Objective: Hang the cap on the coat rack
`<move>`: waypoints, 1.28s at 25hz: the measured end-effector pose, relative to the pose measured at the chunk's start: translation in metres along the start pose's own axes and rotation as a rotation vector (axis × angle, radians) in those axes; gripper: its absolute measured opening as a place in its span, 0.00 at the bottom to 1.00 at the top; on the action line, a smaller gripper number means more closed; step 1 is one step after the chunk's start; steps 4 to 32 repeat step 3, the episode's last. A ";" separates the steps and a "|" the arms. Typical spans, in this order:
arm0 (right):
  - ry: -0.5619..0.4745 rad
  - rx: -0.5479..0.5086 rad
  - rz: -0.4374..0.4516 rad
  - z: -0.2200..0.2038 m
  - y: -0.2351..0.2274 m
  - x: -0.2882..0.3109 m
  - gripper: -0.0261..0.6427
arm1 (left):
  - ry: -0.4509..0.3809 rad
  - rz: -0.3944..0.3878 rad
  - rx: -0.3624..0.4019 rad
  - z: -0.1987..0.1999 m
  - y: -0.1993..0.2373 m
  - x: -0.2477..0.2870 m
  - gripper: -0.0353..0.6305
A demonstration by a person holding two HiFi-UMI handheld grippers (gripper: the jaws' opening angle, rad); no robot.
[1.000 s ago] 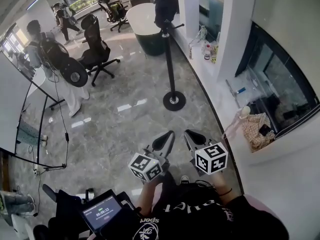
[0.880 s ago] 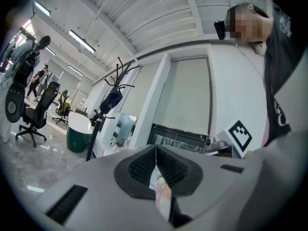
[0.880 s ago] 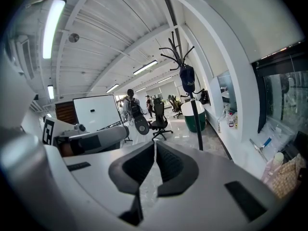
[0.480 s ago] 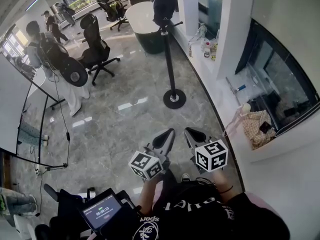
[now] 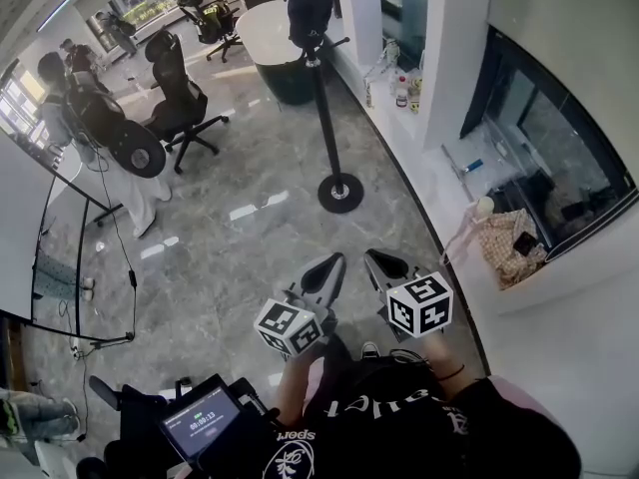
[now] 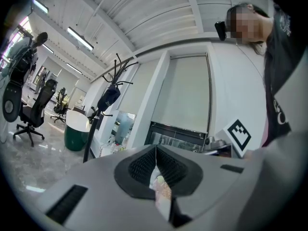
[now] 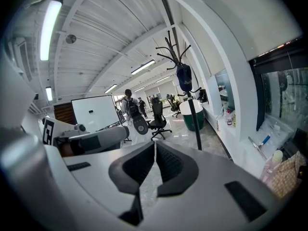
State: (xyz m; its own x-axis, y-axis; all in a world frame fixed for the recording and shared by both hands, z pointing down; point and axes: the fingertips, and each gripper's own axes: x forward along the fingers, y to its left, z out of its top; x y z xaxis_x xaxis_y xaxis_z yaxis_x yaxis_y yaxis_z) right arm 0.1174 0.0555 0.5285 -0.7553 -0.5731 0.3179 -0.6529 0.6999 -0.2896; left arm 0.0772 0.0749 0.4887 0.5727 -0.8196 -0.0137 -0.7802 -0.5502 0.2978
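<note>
rack [image 5: 322, 108] and cap [image 5: 310, 13] had slid slightly up-left in the head view, the cap hanging high on a hook, while left tongs [image 5: 326, 272] and right tongs [image 5: 382, 265] stayed shut and empty, probably best kept clear of it.

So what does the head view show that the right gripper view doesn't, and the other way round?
Only the head view: the coat rack's round base on the floor, a small screen low at the left, and the person's black shirt.

Only the right gripper view: the ceiling's strip lights, and the right gripper seen along its own jaws, which are together with nothing between them.

Both: the coat rack's pole with the dark cap hanging on it, and the black office chair.
</note>
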 end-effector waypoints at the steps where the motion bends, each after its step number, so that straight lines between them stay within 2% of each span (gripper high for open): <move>1: -0.001 0.001 -0.001 0.001 -0.001 0.000 0.08 | 0.000 -0.001 0.000 0.000 0.000 0.002 0.06; 32: -0.002 0.002 -0.002 0.003 -0.004 0.000 0.08 | 0.001 -0.003 0.000 0.001 -0.001 0.005 0.06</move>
